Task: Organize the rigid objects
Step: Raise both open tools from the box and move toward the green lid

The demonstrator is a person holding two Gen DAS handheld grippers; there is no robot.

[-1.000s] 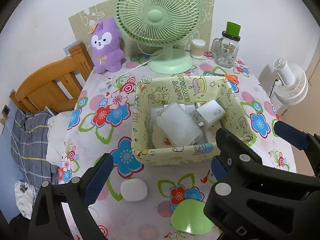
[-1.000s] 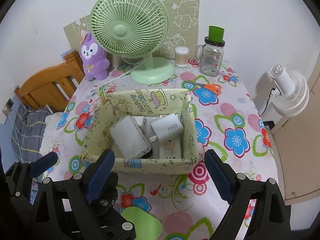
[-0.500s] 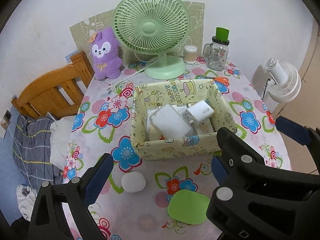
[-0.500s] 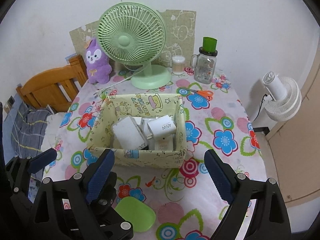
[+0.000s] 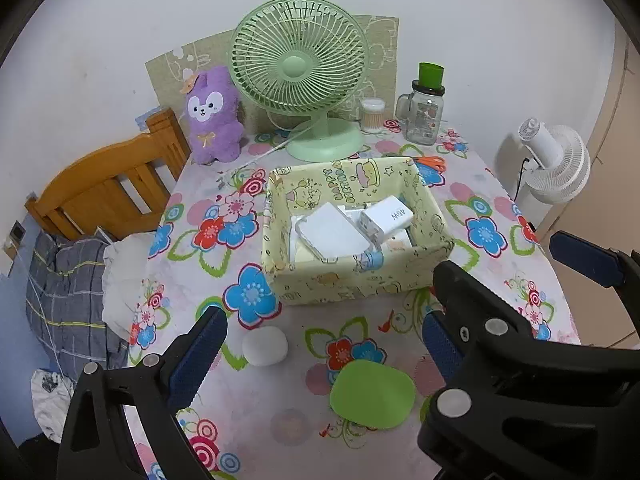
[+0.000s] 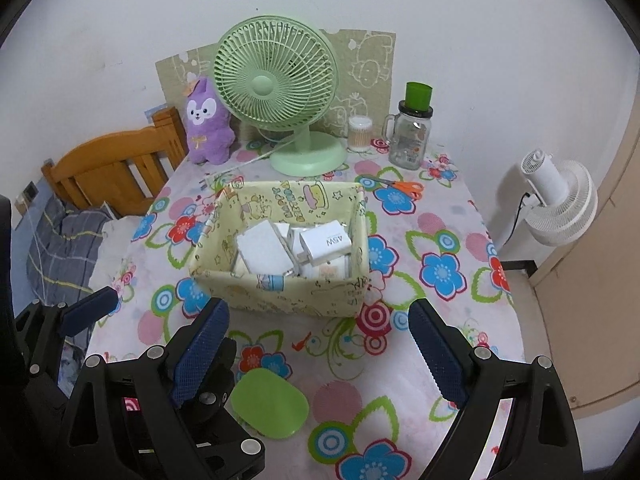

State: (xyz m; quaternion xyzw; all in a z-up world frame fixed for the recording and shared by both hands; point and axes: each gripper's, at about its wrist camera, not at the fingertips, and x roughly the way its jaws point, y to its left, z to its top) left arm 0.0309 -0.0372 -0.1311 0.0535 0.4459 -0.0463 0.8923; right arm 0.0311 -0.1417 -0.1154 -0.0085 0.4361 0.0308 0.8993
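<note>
A yellow cartoon-print box [image 5: 344,290] [image 6: 280,290] stands mid-table and holds a white power bank [image 5: 334,234] [image 6: 262,248], a white charger [image 5: 386,216] [image 6: 326,242] and other white pieces. In front of the box lie a white rounded object [image 5: 265,346] and a flat green oval [image 5: 372,394] [image 6: 270,404]. My left gripper [image 5: 320,346] hangs open and empty above these two. My right gripper [image 6: 320,348] is just to its right, open and empty, short of the box's near wall. The left gripper hides the white object in the right wrist view.
At the back of the floral tablecloth [image 5: 224,216] stand a green fan [image 5: 300,72], a purple plush [image 5: 212,116], a cotton-swab tub [image 6: 359,133] and a green-lidded jar [image 5: 426,112]. Orange scissors [image 6: 404,187] lie behind the box. A wooden bed frame [image 5: 108,184] is left, a white fan [image 6: 556,204] right.
Both grippers have drawn back and risen from the box, so it looks smaller and farther. More of the near tablecloth and the green oval now show. Jaws unchanged.
</note>
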